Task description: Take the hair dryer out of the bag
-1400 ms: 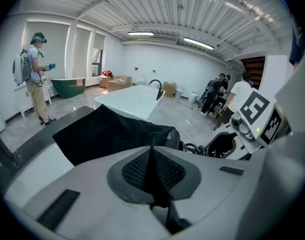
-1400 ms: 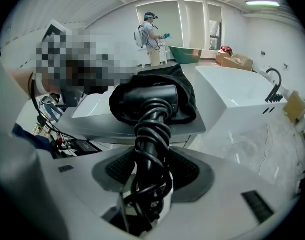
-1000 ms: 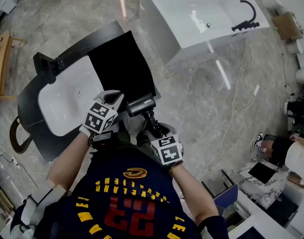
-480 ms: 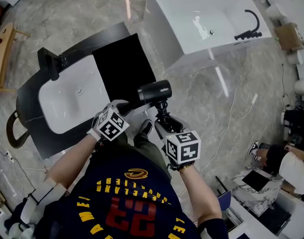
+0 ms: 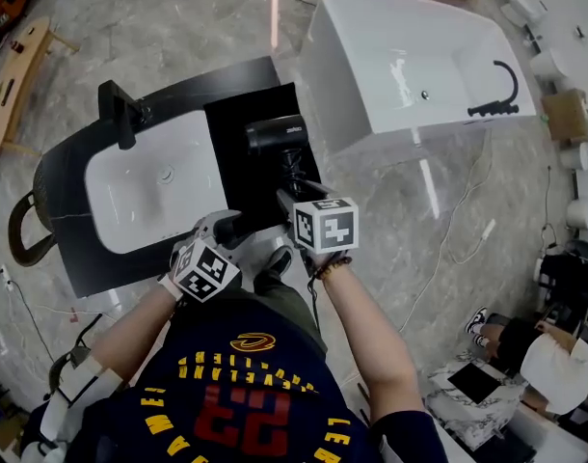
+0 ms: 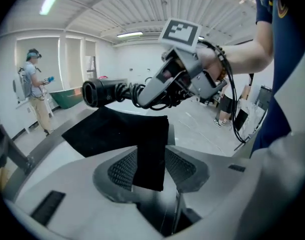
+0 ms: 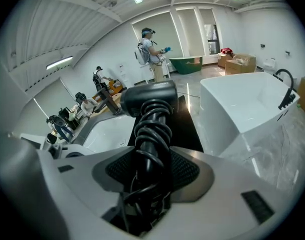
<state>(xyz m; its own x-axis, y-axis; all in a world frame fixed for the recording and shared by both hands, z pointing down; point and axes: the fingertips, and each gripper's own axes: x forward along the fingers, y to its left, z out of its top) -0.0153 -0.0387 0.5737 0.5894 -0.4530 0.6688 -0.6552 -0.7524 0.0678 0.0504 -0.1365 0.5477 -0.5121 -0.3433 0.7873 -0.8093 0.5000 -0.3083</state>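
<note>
**Black hair dryer (image 5: 275, 133) clear of the bag (image 5: 231, 177)**

Right gripper (image 7: 151, 170) clamps the hair dryer's cord-wrapped handle, holding it above the flat bag on the dark counter (image 5: 92, 268). Left gripper (image 6: 150, 166) jaws have just been opening, with the bag's near corner loose between them.

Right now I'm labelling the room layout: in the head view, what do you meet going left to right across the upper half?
white basin → hair dryer → white bathtub → cardboard box by the right edge
</note>
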